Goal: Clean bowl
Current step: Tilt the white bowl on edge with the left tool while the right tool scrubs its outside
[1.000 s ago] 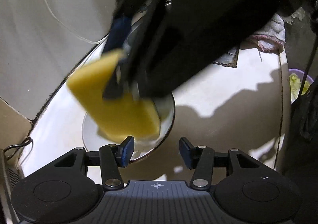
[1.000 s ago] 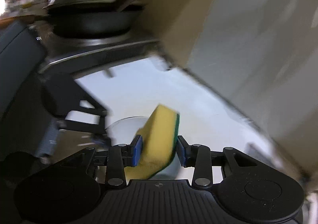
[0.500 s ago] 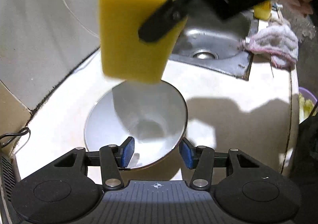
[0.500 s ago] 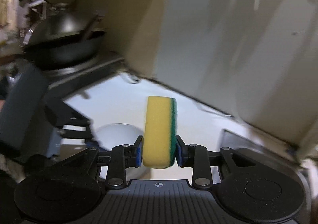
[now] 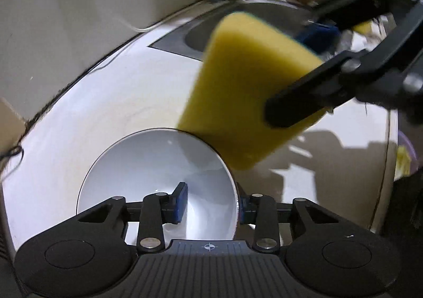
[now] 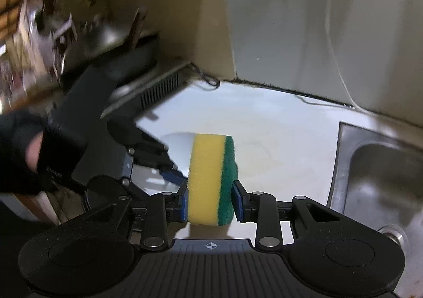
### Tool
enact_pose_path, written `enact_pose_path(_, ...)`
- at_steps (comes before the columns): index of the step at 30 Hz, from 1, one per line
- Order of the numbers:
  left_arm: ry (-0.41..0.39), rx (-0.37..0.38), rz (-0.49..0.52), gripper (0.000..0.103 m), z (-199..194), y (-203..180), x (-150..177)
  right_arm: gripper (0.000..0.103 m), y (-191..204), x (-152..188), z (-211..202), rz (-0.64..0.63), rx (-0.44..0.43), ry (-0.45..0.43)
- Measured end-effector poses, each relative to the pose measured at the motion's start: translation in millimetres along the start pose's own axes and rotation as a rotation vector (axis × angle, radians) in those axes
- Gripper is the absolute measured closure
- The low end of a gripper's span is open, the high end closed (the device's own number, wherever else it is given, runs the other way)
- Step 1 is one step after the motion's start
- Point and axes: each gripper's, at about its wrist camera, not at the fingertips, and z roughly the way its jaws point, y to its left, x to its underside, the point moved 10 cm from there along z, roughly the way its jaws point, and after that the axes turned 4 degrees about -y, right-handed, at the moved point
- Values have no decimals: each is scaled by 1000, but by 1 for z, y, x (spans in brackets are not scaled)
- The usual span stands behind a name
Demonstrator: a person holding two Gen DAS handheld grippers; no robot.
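- A white bowl sat on the pale desk, near the desk's front edge and well clear of the steel sink let into the far end.
- The left hand-held gripper straddled the bowl's right rim: one blue pad lay inside the bowl, the other just outside the wall. Its jaws were closing on that rim; whether both pads already pressed on it could not be told.
- The right hand-held gripper was clenched on a sponge, its blue pads pressing the yellow foam on one side and the green scouring layer on the other.
- In the left wrist view the sponge hung in the air above and just right of the bowl, its lower corner over the rim, blurred by motion, and the right hand-held gripper reached in from the upper right.
- In the right wrist view the bowl showed only as a white arc behind the sponge, with the left hand-held gripper reaching down to it from the left.
- A gloved hand gripped the left tool's black body at the frame's left edge.
- A dark pan stood at the desk's far left corner, blurred, against a cream wall.
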Motion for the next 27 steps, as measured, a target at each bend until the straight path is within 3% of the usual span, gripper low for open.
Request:
enact_pose_path(8,-83,126,-376,85,-11,31,-14,71,-11,-20,5,12,21,-85)
enact_pose_path(14,-150,201,-636,87,-32,76,-2,70,12,-29,17,-39,-98,-112)
enact_pose_path(21,-156,235,-718,85,-37,99,7,70,19,-46,47,-89,-142,-132)
enact_pose_path(27,-150,275,-713,80,-34,102,7,70,8,-44,101,-99,-220,-13)
